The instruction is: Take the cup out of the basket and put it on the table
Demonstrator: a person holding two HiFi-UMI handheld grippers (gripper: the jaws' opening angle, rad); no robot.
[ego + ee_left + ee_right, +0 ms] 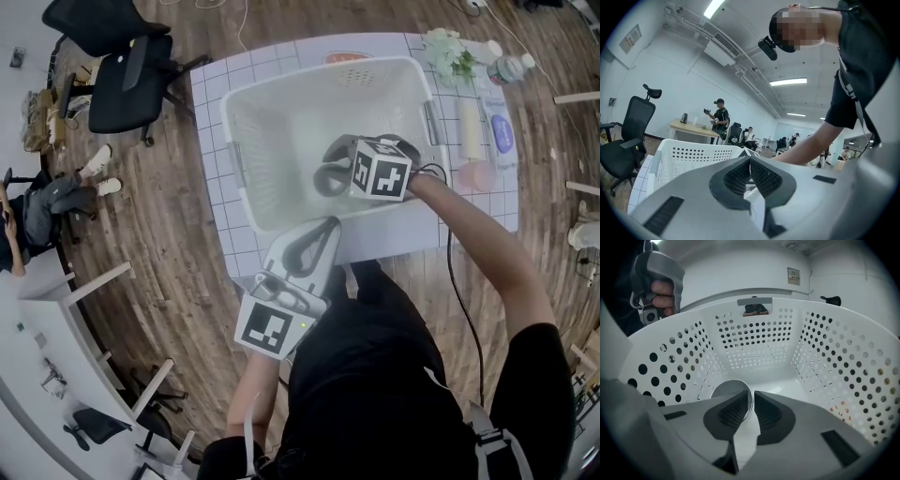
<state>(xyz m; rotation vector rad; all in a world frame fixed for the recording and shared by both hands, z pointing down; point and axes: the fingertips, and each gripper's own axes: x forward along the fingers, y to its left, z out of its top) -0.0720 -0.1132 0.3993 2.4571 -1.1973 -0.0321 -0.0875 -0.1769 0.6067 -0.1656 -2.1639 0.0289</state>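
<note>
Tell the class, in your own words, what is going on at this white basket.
A person works with a claw in each hand. The right claw reaches down into the white basket on the table and has closed on the wall of a white cup low in the basket, with one jaw inside the cup's mouth. The cup is not yet lifted out. The left claw is shut and empty, held near the basket's near rim.
</note>
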